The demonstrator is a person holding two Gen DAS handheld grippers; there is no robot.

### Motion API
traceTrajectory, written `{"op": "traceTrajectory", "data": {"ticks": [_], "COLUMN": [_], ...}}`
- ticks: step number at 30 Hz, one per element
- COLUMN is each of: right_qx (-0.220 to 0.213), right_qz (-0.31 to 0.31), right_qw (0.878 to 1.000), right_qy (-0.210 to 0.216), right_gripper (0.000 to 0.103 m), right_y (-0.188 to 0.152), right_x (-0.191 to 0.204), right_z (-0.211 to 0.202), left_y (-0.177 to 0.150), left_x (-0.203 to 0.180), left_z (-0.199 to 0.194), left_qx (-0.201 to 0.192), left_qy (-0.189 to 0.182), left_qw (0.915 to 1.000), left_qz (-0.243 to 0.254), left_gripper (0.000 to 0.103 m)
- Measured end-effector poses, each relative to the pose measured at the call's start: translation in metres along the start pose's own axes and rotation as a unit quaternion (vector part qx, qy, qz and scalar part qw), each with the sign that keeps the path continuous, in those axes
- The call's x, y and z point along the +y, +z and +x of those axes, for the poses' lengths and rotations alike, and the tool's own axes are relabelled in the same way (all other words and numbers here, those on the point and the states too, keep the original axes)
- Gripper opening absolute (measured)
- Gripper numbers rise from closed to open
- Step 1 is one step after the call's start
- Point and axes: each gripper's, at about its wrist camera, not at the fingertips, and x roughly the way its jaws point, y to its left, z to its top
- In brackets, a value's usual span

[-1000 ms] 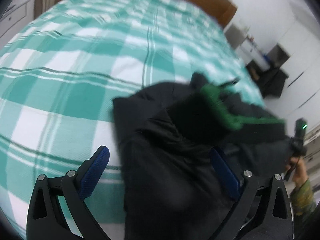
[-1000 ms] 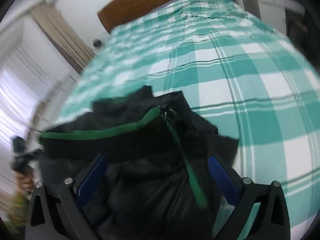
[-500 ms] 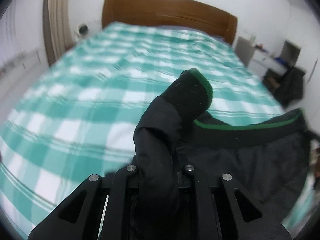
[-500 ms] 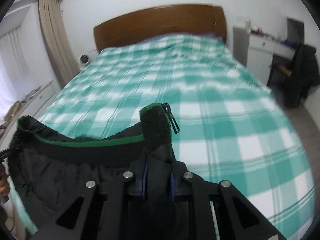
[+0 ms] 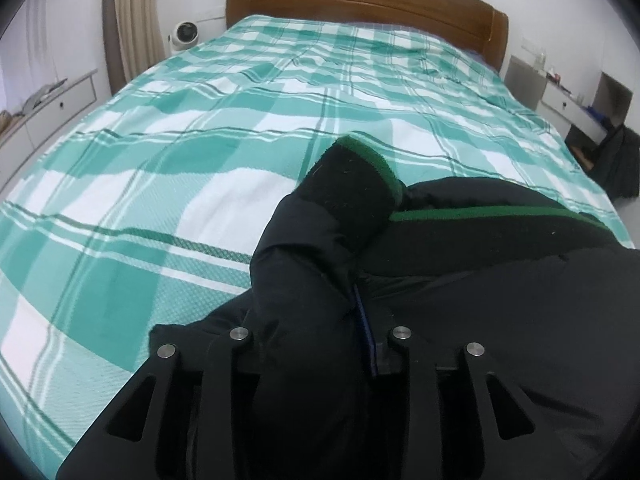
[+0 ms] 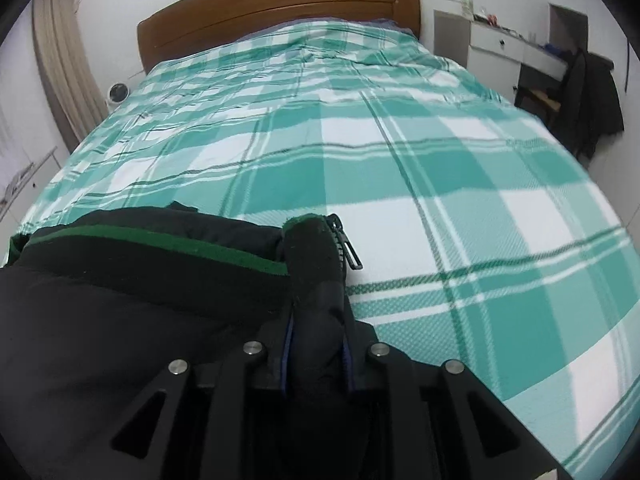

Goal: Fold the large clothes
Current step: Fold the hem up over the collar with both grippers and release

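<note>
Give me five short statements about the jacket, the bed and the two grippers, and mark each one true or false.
1. The black jacket has a green trim along its edge. True.
2. The left gripper is empty. False: a fold of the jacket is bunched between its fingers, though the jaws are easing open.
3. The right gripper holds the jacket corner that has the zipper pull. True.
4. The bedspread is plain blue. False: it is checked in green and white.
5. The jacket lies up against the wooden headboard. False: it is at the near end of the bed, with open bedspread between it and the headboard.
</note>
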Motion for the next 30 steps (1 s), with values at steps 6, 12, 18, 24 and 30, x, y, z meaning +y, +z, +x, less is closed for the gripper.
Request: {"op": "traceTrajectory", "data": {"ticks": [6, 12, 18, 24, 30], "right_qx": [0.004, 0.011, 0.026, -0.003, -0.012], "right_qz": [0.005, 0.010, 0.036, -0.047, -0.107], "right_qw": [1.000, 1.000, 0.998, 0.996, 0.989], "right_qy": [0.002, 0.015, 0.043, 0.080, 0.104], "right_gripper": [0.021, 0.024, 0.078, 0.078, 0.078], "right_y": [-0.005, 0.001, 0.022, 0.018, -0.033], "right_x": [0.002, 0.000, -0.013, 0.019, 0.040], "right_z": [0.011, 0.008, -0.035, -0.105, -0.134], "left_y": [-0.002, 0.005, 0.012, 0.014, -0.009], "left_x": [-0.001, -0.004, 0.007, -0.013, -0.021], "left_z": [0.009, -0.005, -0.072, -0.127, -0.131], "left_qx": [0.006, 0.035, 0.007, -0.035, -0.031], "left_qy": [-0.001, 0.028, -0.042, -0.077, -0.066], "left_qw": [1.0000, 0.9989, 0.9991, 0.9960, 0.9959], "left_qz": [-0.003, 0.011, 0.000, 0.027, 0.054], "left_gripper": [0.035, 0.068, 0.094, 0.099, 0.101]}}
